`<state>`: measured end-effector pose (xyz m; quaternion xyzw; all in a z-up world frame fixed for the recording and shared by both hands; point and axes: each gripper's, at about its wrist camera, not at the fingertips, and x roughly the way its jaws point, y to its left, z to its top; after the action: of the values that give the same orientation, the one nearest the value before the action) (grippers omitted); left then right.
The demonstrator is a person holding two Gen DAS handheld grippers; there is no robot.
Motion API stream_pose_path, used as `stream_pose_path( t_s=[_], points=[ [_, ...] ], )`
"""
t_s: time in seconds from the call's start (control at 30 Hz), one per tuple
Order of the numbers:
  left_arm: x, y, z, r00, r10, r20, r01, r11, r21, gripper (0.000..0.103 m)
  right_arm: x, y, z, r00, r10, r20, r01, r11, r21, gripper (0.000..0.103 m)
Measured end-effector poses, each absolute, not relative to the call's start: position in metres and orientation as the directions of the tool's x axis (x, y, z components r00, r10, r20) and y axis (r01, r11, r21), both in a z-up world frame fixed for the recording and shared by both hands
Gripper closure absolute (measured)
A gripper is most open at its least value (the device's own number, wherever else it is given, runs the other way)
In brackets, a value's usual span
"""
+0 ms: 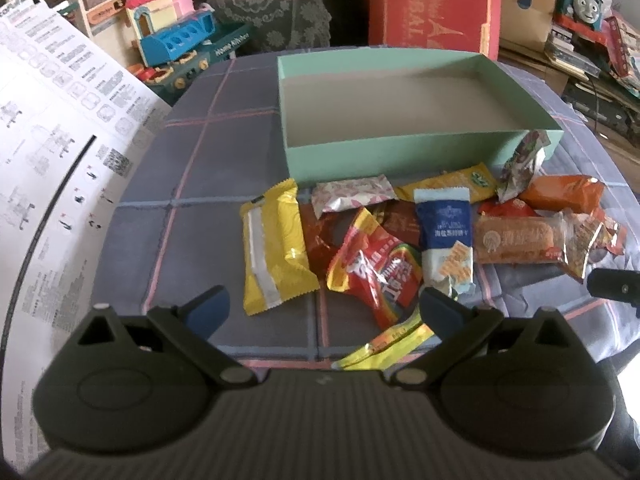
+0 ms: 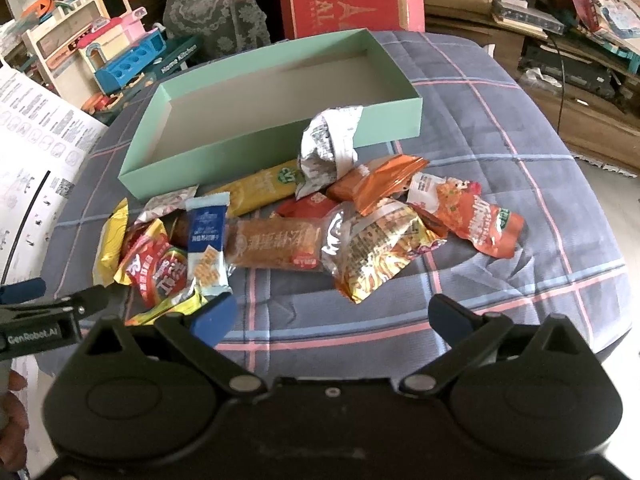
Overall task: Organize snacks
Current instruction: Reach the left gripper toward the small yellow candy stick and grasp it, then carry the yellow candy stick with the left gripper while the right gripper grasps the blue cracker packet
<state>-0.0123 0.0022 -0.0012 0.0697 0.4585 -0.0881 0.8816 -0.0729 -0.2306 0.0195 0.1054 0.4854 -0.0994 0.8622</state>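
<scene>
Left gripper [image 1: 322,310] spread wide, holding nothing; a yellow-green wrapper [image 1: 386,346] half hidden behind its right finger. Right gripper [image 2: 334,318] also wide apart, nothing held. Snack pile [image 2: 280,224] just ahead of both, packets overlapping, labels blurry. Beyond it, green box [image 1: 416,156]; its far corner cut off.

Snack packets [image 2: 280,232] are piled on plaid cloth [image 2: 500,152] beside a mint-green box [image 2: 280,148]. Right gripper [image 2: 332,316] is held spread above, nothing gripped.
</scene>
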Motion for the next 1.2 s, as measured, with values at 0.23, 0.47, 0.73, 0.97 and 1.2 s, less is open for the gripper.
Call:
stream_pose_path(
  t_s=[0.23,0.47,0.73,0.97,1.2],
  points=[
    [-0.011,-0.015,-0.024,0.503,-0.141,-0.853,0.337,0.94,0.043,0.0,-0.069,-0.232,0.011,0.495,-0.009,-0.869,0.258,0.956,0.137,0.0],
    [-0.008,-0.035,-0.046,0.447,-0.196,-0.873,0.426,0.905,0.015,0.022,-0.069,-0.234,0.004,0.491,0.028,-0.871,0.254,0.952,0.174,0.0],
    [-0.006,-0.037,-0.059,0.367,-0.281,-0.887,0.441,0.892,-0.1,0.078,-0.061,-0.23,0.001,0.53,0.104,-0.842,0.19,0.953,0.237,0.014],
    [-0.002,-0.041,-0.063,0.355,-0.266,-0.896,0.435,0.896,-0.094,0.059,-0.04,-0.209,-0.003,0.533,0.146,-0.833,0.115,0.963,0.242,0.028],
    [0.0,-0.049,-0.072,0.348,-0.29,-0.891,0.451,0.886,-0.111,0.083,-0.028,-0.197,-0.012,0.502,0.166,-0.849,0.097,0.964,0.246,0.047]
  ],
)
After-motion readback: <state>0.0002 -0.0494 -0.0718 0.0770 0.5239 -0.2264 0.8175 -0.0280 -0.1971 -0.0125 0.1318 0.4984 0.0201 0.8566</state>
